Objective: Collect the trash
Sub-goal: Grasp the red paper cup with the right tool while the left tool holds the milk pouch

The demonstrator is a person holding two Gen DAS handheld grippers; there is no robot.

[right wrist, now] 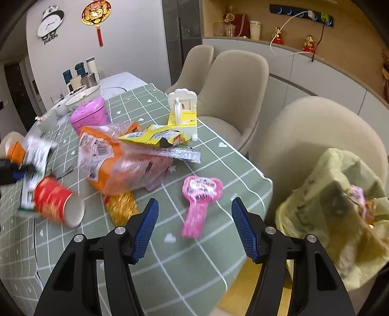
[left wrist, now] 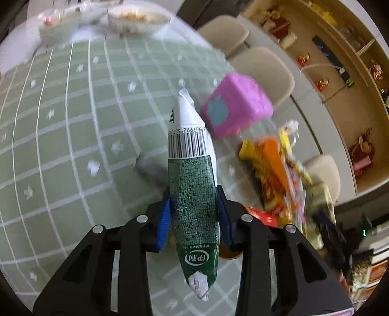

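Slippage is worrying me: my left gripper (left wrist: 193,214) is pinching the green milk pouch (left wrist: 192,175) by its slick middle above the tablecloth (left wrist: 60,145). My right gripper (right wrist: 194,227) is gaping empty over the pink wrapper (right wrist: 199,197), trash bag (right wrist: 335,206) beside.

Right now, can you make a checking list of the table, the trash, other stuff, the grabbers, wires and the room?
Surface: green checked tablecloth.
Job's things: milk carton; orange bag; yellow wrapper; pink wrapper; red cup lying on its side; trash bag beside the table.
Clutter: pink box, toy dresser, bowls.
Grippers: left gripper shut on milk carton; right gripper open, empty.
Cables: white cable on the counter.
Surroundings: beige chairs, panda clock.
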